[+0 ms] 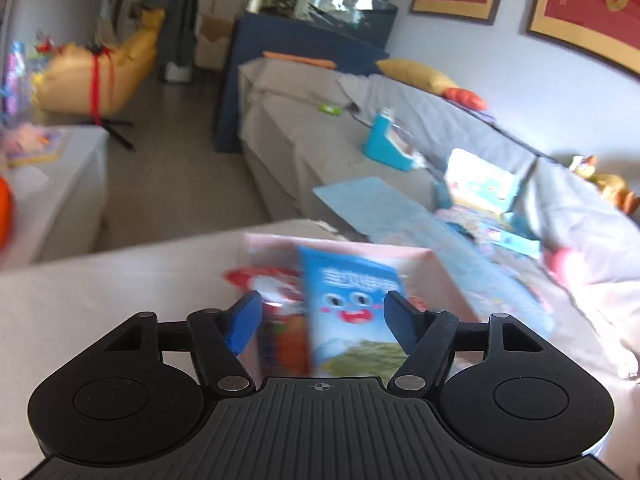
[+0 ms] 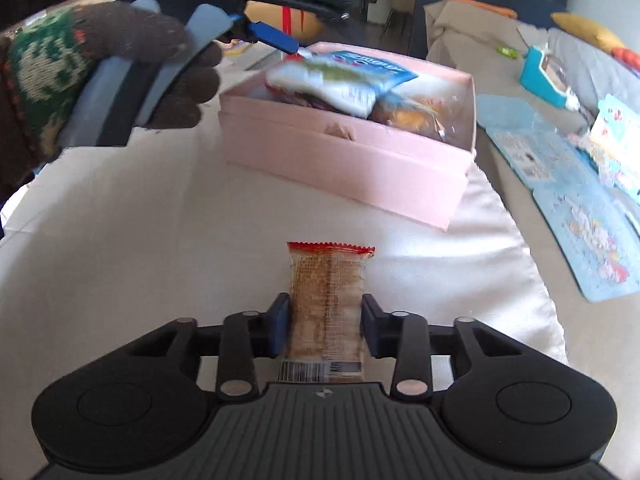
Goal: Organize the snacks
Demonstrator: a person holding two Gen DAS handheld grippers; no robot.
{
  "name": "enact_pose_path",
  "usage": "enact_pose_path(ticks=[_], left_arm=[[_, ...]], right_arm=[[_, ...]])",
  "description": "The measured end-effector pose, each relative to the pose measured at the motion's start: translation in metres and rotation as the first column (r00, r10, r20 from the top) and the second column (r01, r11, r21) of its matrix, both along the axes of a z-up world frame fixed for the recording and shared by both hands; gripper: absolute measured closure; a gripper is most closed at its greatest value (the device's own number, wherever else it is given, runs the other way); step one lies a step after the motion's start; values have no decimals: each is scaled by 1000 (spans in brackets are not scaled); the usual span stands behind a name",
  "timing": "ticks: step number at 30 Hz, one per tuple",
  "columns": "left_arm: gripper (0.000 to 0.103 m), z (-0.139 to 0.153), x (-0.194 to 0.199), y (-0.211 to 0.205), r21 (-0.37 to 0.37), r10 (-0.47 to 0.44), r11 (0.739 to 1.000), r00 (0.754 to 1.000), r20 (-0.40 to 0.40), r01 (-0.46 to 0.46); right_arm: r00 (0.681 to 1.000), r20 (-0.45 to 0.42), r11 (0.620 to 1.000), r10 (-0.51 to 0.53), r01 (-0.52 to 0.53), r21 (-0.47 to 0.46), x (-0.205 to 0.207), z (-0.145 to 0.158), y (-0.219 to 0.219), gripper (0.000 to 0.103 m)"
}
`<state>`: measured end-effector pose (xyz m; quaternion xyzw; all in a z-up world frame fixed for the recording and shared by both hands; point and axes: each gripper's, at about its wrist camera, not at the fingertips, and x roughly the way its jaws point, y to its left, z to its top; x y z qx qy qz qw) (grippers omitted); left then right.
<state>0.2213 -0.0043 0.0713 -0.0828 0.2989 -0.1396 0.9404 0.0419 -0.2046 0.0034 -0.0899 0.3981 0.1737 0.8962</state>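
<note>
On the left of the right wrist view, a hand in a brown knitted glove [image 2: 176, 76] holds the left gripper [image 2: 280, 42] over the near left corner of the pink box [image 2: 360, 156]. Its jaws stand wide; in its own camera the blue snack bag [image 1: 352, 304] shows between the blue fingers [image 1: 244, 320], but no pad presses on it. The bag lies on top of the other snacks in the box, a red packet [image 1: 272, 284] beside it and a clear-wrapped bun [image 2: 412, 116] to its right. The box sits on the white-covered bench [image 2: 140, 240]. Nearer the camera, the right gripper [image 2: 326, 328] has its jaws narrow on a wafer bar [image 2: 328, 292] in a clear wrapper with a red end, lying on the bench well apart from the box. At far right, a blue booklet [image 2: 580, 224] lies on the grey sofa [image 1: 304, 128].
</note>
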Motion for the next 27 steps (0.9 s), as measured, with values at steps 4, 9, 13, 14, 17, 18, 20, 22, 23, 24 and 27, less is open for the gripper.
enact_pose_path(ticks=[4, 9, 13, 14, 17, 18, 20, 22, 23, 24, 27], left_arm=[[30, 10, -12, 11, 11, 24, 1000, 1000, 6, -24], [30, 19, -25, 14, 63, 50, 997, 999, 22, -51], [30, 20, -49, 26, 60, 57, 997, 998, 13, -58], [30, 19, -59, 30, 55, 57, 997, 998, 14, -58], [30, 7, -93, 40, 50, 42, 998, 999, 0, -42], [30, 1, -105, 42, 51, 35, 998, 999, -9, -34], [30, -14, -127, 44, 56, 16, 998, 999, -39, -14], [30, -29, -150, 41, 77, 16, 997, 998, -53, -12], [30, -35, -162, 39, 97, 28, 995, 998, -56, -22], [30, -41, -171, 38, 114, 41, 993, 998, -57, -34], [30, -57, -191, 32, 105, 62, 993, 994, -84, -53]], right_arm=[[995, 93, 995, 26, -35, 92, 2, 36, -3, 69], [958, 282, 987, -61, 15, 162, 31, 118, -13, 68], [937, 340, 986, -83, 27, 165, 84, 147, -8, 35], [933, 344, 986, -109, 58, 155, 96, 146, -7, 34], [951, 282, 981, -123, 73, 180, 105, 135, -13, 34], [960, 254, 976, -114, 61, 208, 104, 128, -19, 34], [979, 184, 970, -91, 44, 241, 97, 107, -22, 33], [989, 132, 972, -66, 34, 231, 87, 87, -21, 33], [992, 114, 976, -55, 29, 217, 77, 73, -19, 33], [994, 99, 980, -46, 26, 197, 65, 62, -12, 33], [997, 68, 991, -34, 25, 128, 33, 27, 4, 33]])
